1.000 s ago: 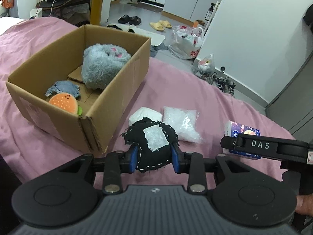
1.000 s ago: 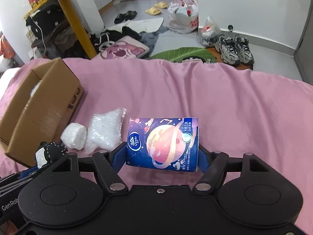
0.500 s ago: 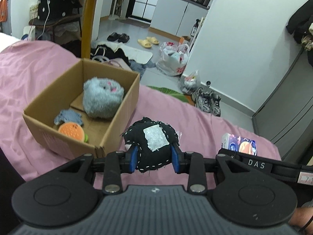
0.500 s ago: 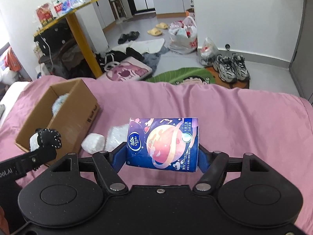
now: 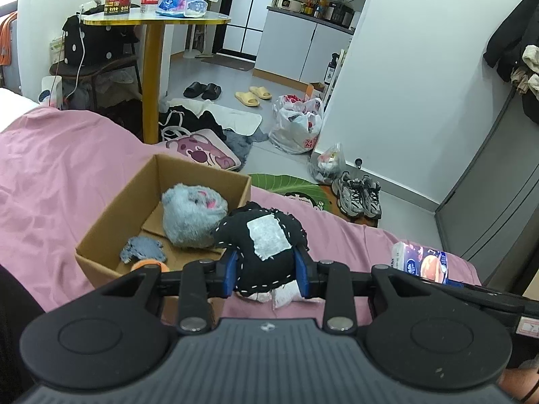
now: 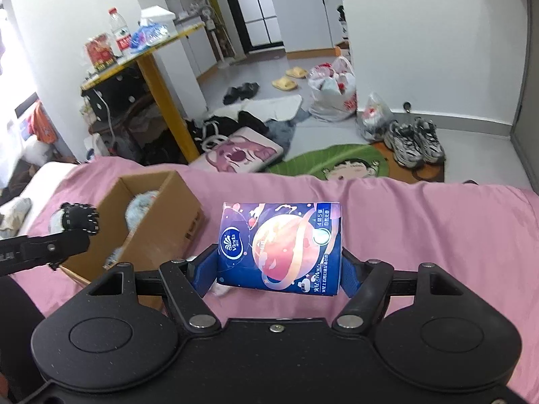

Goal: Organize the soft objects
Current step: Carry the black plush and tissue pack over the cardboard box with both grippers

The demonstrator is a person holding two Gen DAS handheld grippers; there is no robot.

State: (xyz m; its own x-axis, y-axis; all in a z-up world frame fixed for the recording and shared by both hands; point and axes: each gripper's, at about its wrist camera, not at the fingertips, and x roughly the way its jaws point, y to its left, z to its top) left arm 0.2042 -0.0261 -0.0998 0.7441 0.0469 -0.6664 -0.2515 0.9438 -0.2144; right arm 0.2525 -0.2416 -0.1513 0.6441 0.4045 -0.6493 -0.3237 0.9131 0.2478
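Pink bedspread (image 6: 421, 222) fills the foreground, cluttered floor behind. Black pouch (image 5: 264, 252) is pinched in the left gripper (image 5: 266, 274), held in the air near the box (image 5: 111, 222) rim on its right side. Tissue pack (image 6: 281, 247) is clamped in the right gripper (image 6: 279, 274), above the bed, right of the box. Box already holds a grey plush (image 5: 193, 215), denim scrap (image 5: 141, 249) and something orange, mostly hidden. Step looks like carry-to-box. Next: bring the pouch over the opening, then let go; tissue pack follows.
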